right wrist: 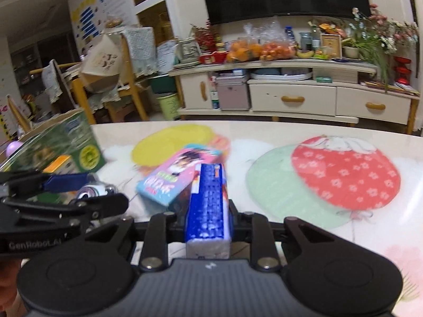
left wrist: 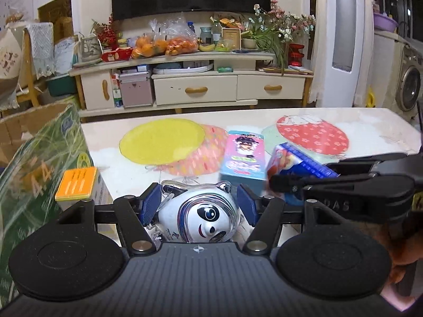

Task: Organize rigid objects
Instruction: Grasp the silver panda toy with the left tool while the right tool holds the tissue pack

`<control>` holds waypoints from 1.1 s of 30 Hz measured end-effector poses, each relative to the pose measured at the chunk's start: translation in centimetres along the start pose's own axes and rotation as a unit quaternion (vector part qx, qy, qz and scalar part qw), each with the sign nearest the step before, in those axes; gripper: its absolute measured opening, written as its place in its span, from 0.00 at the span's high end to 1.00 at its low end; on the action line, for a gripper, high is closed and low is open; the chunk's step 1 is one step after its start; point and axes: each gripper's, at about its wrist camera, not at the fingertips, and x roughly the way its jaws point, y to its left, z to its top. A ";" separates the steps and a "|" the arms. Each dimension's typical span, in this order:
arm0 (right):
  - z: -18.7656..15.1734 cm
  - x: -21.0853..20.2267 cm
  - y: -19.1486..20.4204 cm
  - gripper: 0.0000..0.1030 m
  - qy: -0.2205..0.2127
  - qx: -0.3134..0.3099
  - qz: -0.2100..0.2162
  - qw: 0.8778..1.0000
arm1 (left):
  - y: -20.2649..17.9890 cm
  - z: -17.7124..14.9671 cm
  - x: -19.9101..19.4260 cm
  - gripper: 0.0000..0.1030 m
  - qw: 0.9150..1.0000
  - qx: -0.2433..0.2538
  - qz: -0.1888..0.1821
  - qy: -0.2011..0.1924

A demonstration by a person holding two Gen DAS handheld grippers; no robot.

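Right gripper clamps the blue carton above the table; left gripper brackets the panda figurine, pads apparently not touching: centre before squeezing its rounded shell.

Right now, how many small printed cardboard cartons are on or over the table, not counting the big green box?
3: a blue carton clamped in the right gripper; a pink-and-turquoise carton lying mid-table; an orange-topped carton beside the big green box. Others may be hidden.
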 end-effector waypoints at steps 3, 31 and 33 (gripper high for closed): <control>-0.4 -0.4 0.9 0.78 0.005 -0.004 0.007 1.000 | 0.0 -0.4 -0.7 0.26 1.000 -0.007 -0.012 0.003; -7.4 -10.5 5.6 0.78 0.037 0.028 -0.036 0.998 | -1.0 -5.3 -8.6 0.27 0.996 -0.004 -0.085 0.031; -7.9 -11.2 6.0 0.78 0.037 0.030 -0.041 0.998 | -1.3 -5.9 -9.0 0.27 0.996 0.005 -0.084 0.032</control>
